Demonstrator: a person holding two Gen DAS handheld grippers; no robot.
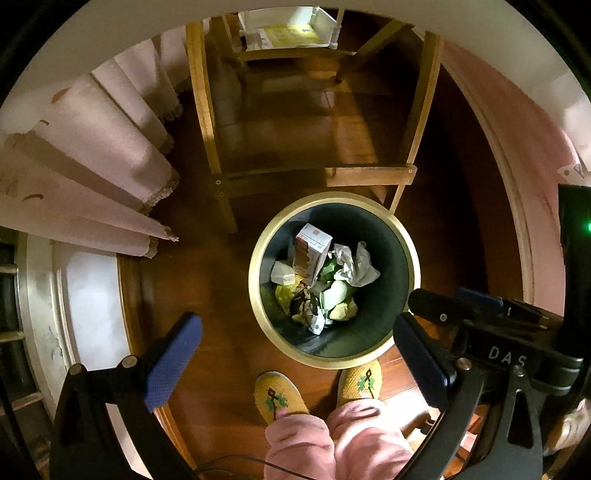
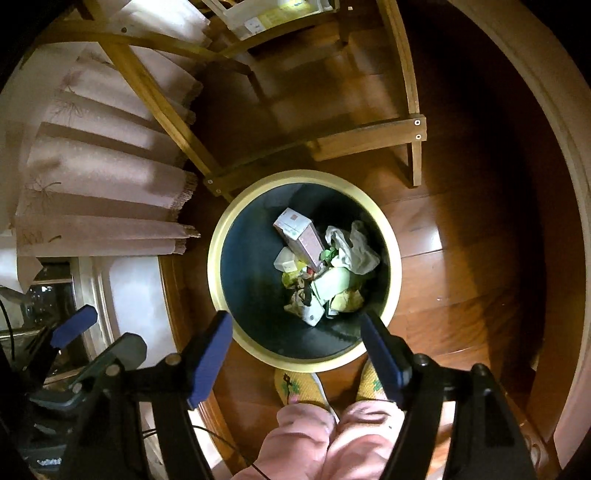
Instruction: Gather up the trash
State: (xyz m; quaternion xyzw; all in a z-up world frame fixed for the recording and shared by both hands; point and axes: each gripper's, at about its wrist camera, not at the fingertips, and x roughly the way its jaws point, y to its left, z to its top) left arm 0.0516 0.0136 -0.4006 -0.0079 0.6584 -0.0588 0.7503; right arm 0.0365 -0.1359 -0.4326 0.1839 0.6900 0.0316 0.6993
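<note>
A round bin with a cream rim [image 1: 255, 284] [image 2: 213, 266] and a dark inside stands on the wooden floor below both grippers. In it lie a white and pink carton [image 1: 312, 251] [image 2: 299, 232], a crumpled white bag [image 1: 360, 264] [image 2: 356, 249] and several green and yellow wrappers. My left gripper [image 1: 295, 325] hangs over the bin's near edge, open wide, with nothing between its blue pads. My right gripper [image 2: 295, 317] is also open and empty above the bin's near rim. Its blue pad [image 1: 478, 299] shows at the right of the left wrist view.
A wooden chair frame [image 1: 314, 173] [image 2: 369, 136] stands just beyond the bin. Pink fringed curtains [image 1: 92, 166] [image 2: 103, 173] hang at the left. A person's yellow slippers [image 1: 280, 397] and pink trouser legs [image 2: 314, 435] are right beside the bin's near side. A white tray [image 1: 288, 29] sits farther back.
</note>
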